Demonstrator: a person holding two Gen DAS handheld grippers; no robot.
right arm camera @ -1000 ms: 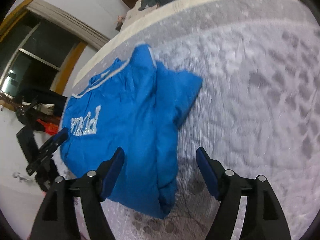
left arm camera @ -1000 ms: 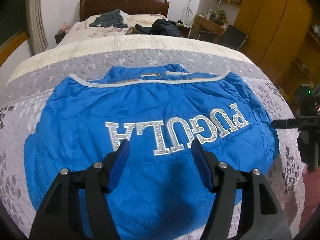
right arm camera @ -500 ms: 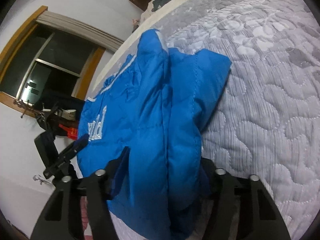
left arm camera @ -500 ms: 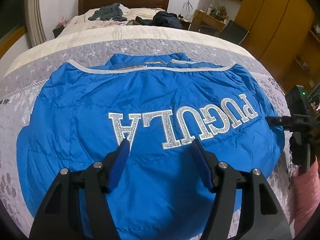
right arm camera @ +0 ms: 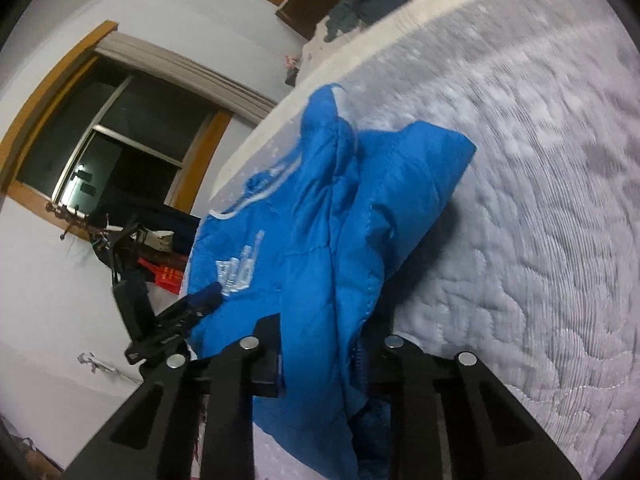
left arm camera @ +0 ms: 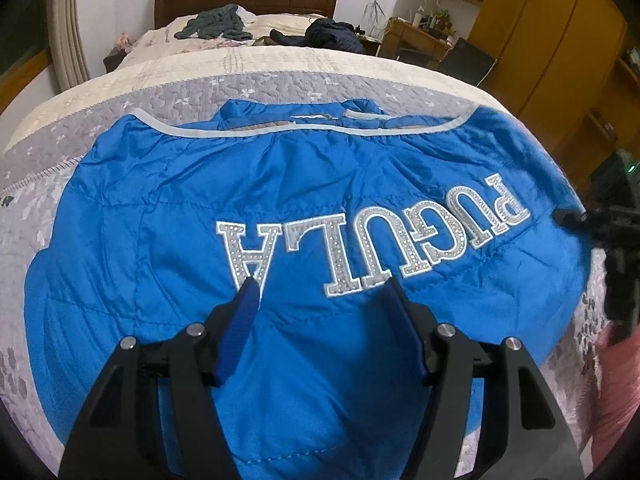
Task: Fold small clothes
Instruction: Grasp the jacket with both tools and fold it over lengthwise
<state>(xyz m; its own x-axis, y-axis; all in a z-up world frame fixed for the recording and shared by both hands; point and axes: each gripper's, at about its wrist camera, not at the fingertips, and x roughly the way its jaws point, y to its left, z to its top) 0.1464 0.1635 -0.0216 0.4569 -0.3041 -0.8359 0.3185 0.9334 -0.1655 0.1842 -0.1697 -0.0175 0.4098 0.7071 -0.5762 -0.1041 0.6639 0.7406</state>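
Observation:
A blue padded jacket (left arm camera: pixel 280 184) with silver "PUGULA" lettering lies spread on the grey quilted bedspread (left arm camera: pixel 240 88), its collar pointing away from me. My left gripper (left arm camera: pixel 320 286) hovers open over the jacket's near hem, with nothing between its blue pads. At the jacket's right side sits my right gripper (left arm camera: pixel 572 216). In the right wrist view that gripper (right arm camera: pixel 320 340) is shut on a bunched fold of the jacket (right arm camera: pixel 340 208), and the fabric hides its fingertips. The left gripper (right arm camera: pixel 204 300) shows at the jacket's far side.
Loose grey clothes (left arm camera: pixel 216 26) and a dark jacket (left arm camera: pixel 332 34) lie near the wooden headboard. A desk (left arm camera: pixel 420 36) and yellow wardrobe (left arm camera: pixel 540 40) stand to the right. A pink sleeve (left arm camera: pixel 616 380) is at the right edge. A dark window (right arm camera: pixel 100 128) faces the bed.
The right gripper moved in from open over the jacket's side edge and closed on it, bunching the fabric. The left gripper advanced slightly over the jacket and stayed open.

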